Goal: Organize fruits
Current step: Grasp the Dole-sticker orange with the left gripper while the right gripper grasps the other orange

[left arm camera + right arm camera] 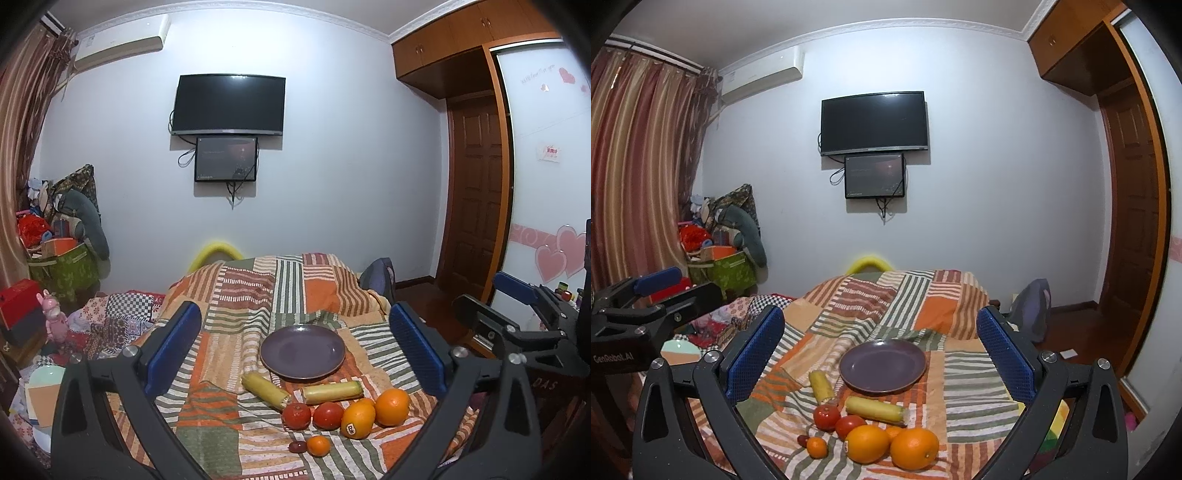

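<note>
Hovering both my left gripper (295,354) and right gripper (882,354) wide open, empty, framing the round purple plate (302,351) mid-frame, since the loose oranges (392,407) and tomatoes (328,415) wait just below it.

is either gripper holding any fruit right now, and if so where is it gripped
Nothing is held. The left gripper and right gripper are both open with nothing between their pads, above the fruit lying on the blanket near the purple plate.

Fruits (343,413) just before plate (303,352)
</note>
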A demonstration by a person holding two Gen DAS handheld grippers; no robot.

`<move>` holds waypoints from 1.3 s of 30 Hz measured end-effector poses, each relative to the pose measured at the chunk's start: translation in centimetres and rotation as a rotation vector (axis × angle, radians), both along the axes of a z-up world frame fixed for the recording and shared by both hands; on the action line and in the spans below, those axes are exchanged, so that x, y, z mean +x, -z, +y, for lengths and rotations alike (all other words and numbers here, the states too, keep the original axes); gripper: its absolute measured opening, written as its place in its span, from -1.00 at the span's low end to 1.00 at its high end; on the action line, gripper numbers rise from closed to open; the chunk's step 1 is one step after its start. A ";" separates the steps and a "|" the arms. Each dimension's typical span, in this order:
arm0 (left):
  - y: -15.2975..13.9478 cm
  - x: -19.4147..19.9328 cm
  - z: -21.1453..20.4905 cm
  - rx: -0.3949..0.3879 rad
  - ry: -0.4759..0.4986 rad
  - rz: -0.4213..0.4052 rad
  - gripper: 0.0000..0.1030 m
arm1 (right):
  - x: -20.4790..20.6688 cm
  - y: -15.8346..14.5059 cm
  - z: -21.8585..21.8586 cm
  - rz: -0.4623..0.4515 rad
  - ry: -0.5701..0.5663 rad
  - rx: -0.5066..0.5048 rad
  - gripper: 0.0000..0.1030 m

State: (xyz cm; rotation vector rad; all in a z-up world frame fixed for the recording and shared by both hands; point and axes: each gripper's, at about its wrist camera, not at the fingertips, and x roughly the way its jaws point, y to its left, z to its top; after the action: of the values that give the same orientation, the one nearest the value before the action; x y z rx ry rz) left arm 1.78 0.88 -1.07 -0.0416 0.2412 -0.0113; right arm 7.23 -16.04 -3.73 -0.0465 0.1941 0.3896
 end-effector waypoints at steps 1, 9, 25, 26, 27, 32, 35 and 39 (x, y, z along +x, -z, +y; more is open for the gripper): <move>0.0 0.2 0.1 -0.005 0.004 0.010 0.75 | 0.2 0.0 -0.1 0.006 0.000 -0.006 0.77; 1.4 2.8 0.7 0.016 0.025 0.110 0.61 | 3.0 2.2 -2.4 0.153 -0.016 -0.040 0.24; 9.8 10.2 -3.1 0.020 0.190 0.470 0.53 | 6.1 8.1 -4.9 0.419 -0.049 -0.144 0.32; 10.4 10.3 -3.6 0.019 0.198 0.486 0.53 | 6.1 8.6 -5.0 0.434 -0.055 -0.142 0.32; 11.0 10.6 -4.0 0.019 0.209 0.509 0.53 | 6.1 9.1 -5.0 0.451 -0.062 -0.142 0.33; 14.1 11.7 -6.0 0.035 0.250 0.607 0.53 | 6.5 11.6 -4.7 0.518 -0.098 -0.163 0.33; 15.7 12.1 -6.7 0.034 0.268 0.657 0.53 | 6.7 12.9 -4.7 0.552 -0.114 -0.163 0.33; 17.4 12.7 -7.4 0.029 0.281 0.700 0.50 | 7.1 14.3 -4.8 0.600 -0.132 -0.137 0.33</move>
State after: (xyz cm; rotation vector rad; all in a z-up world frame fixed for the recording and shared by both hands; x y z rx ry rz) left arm 14.46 -6.48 -18.43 0.0197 0.9455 -0.2758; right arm 14.33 -20.84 -18.02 -0.0762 0.8138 0.5147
